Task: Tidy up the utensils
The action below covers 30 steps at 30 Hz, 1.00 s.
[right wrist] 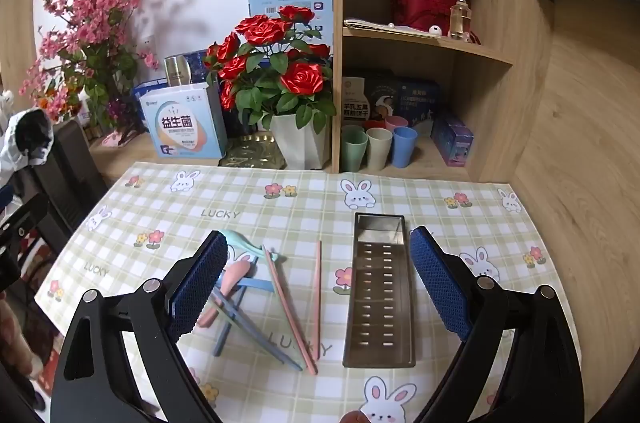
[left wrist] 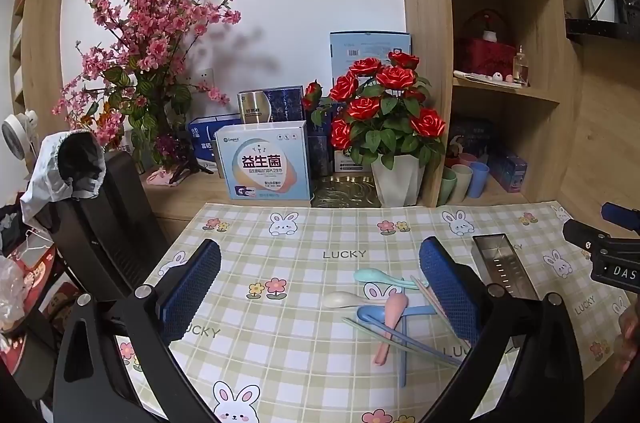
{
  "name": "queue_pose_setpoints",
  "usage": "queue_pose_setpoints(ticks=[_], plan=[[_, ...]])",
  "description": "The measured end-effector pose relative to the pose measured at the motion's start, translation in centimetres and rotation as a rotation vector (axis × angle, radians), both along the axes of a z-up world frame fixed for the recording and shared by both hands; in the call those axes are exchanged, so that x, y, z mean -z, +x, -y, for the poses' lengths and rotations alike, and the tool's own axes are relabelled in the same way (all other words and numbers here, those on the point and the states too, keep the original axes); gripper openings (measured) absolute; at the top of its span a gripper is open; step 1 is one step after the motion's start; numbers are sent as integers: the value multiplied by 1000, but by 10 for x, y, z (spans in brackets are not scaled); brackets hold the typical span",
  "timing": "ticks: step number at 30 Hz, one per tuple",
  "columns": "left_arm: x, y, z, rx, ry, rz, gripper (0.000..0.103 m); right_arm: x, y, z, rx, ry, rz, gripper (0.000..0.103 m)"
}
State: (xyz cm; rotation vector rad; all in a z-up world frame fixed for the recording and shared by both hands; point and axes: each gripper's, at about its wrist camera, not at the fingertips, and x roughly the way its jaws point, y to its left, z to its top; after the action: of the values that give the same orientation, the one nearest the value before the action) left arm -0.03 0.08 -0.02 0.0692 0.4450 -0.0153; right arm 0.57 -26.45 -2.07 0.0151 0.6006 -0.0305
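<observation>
Your left gripper (left wrist: pixel 320 287) and right gripper (right wrist: pixel 318 283) both gape wide over the checked mat (right wrist: pixel 432 191) — neither holds anything. The spoons and chopsticks (right wrist: pixel 256 287) lie in a heap mid-mat, beside the empty steel tray (right wrist: pixel 380 295) nearer the mat's right edge.

spoons (right wrist: pixel 236 275), chopsticks (right wrist: pixel 317 299) left of tray (right wrist: pixel 379 355) | seemingly crossed, on mat (right wrist: pixel 460 223)

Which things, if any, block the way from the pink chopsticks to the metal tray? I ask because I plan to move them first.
Nothing visible does. The pink chopsticks lie just left of the metal tray, with only bare tablecloth between them. The tray looks empty. The right gripper hangs open above both, holding nothing.
</observation>
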Motion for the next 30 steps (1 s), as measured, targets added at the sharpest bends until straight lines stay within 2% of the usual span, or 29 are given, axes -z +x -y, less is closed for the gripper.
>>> queue_pose_setpoints(ticks=[30], plan=[[-2,-1,4,2,-2,4,97,2,-1,2,1,3,0,89]])
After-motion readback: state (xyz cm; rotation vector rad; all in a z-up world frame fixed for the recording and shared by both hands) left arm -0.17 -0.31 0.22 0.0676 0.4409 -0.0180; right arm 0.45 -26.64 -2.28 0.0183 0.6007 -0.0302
